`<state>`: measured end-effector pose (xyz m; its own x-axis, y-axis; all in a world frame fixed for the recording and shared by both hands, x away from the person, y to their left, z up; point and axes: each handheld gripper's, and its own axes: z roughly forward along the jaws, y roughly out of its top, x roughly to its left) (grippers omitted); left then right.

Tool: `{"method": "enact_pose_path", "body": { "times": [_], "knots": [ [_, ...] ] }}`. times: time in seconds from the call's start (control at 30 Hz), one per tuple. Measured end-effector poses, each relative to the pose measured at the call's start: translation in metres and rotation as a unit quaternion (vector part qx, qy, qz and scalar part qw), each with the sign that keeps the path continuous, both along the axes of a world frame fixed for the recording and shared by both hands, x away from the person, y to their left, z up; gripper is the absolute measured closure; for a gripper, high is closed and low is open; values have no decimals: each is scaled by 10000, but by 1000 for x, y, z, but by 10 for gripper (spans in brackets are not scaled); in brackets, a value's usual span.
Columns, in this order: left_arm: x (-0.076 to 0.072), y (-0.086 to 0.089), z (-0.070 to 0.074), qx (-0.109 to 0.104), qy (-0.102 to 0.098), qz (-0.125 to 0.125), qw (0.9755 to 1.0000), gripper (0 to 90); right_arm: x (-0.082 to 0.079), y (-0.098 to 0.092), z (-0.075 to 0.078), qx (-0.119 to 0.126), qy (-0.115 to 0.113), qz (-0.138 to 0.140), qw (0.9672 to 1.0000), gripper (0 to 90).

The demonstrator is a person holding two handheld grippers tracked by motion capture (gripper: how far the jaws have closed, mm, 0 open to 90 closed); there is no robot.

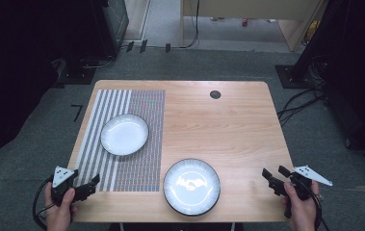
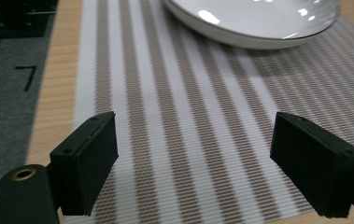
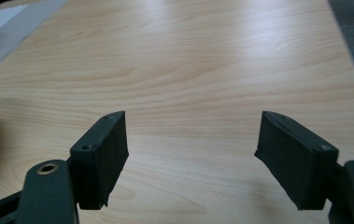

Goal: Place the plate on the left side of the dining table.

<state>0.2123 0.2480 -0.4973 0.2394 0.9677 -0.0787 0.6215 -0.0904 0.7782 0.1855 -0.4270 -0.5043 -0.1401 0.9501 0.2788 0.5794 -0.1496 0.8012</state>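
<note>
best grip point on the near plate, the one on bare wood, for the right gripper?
Probably the rim of the near plate on its right edge, coming in low from the right gripper side. The plate lies flat and shallow, so only the thin raised rim fits between the open jaws; the bare table leaves room.

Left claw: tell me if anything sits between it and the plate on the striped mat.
Nothing visible does. The left claw is open at the mat's near corner, and only bare striped placemat lies between it and the plate. The other plate sits off to the side.
</note>
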Motion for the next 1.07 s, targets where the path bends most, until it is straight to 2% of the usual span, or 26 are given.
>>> {"method": "enact_pose_path", "body": {
  "times": [0.07, 0.17, 0.33, 0.37, 0.4, 0.47, 0.5, 0.53, 0.6, 0.67, 0.73, 0.77, 0.97, 1.0, 1.07],
  "knots": [
    [0, 8, -2, -41, 47, 81, 9999, 151, -4, -10, -4, -69, 80, -129, 9999, 247],
    [1, 15, -3, -69, 47, 189, 9998, 150, -7, -18, -8, -26, 159, -215, 9996, 242],
    [3, 19, -8, 110, 116, 276, 9995, 150, -9, -18, -11, -199, 248, -256, 9992, 238],
    [3, 19, -9, 146, 145, 279, 9994, 150, -7, -13, -15, -502, 313, -224, 9980, 238],
    [4, 19, -11, 167, 170, 276, 9993, 150, -7, -13, -15, -502, 313, -224, 9980, 238],
    [5, 17, -14, 237, 265, 231, 9991, 150, -3, -7, -19, -683, 512, -113, 9963, 220],
    [5, 16, -15, 273, 283, 222, 9990, 150, -3, -7, -19, -683, 512, -113, 9963, 220],
    [5, 14, -17, 361, 309, 203, 9987, 150, -2, -5, -19, -783, 505, -114, 9956, 223],
    [6, 11, -18, 513, 297, 169, 9981, 147, -1, 2, -20, -1181, 559, -125, 9913, 220],
    [6, 11, -18, 494, 302, 163, 9982, 143, -1, 7, -20, -1399, 558, -102, 9885, 216],
    [6, 12, -19, 485, 274, 152, 9983, 142, -1, 7, -20, -1415, 559, -108, 9883, 216],
    [6, 11, -20, 489, 256, 151, 9984, 137, -1, 6, -20, -1321, 594, -89, 9894, 211],
    [6, 12, -20, 486, 249, 114, 9984, 134, 0, 6, -20, -1343, 602, -26, 9891, 182],
    [6, 12, -20, 484, 249, 108, 9985, 135, 1, 6, -21, -1341, 635, -15, 9889, 142],
    [6, 12, -20, 482, 250, 107, 9985, 135, 2, 6, -21, -1354, 658, -38, 9886, 131]
  ]
}}
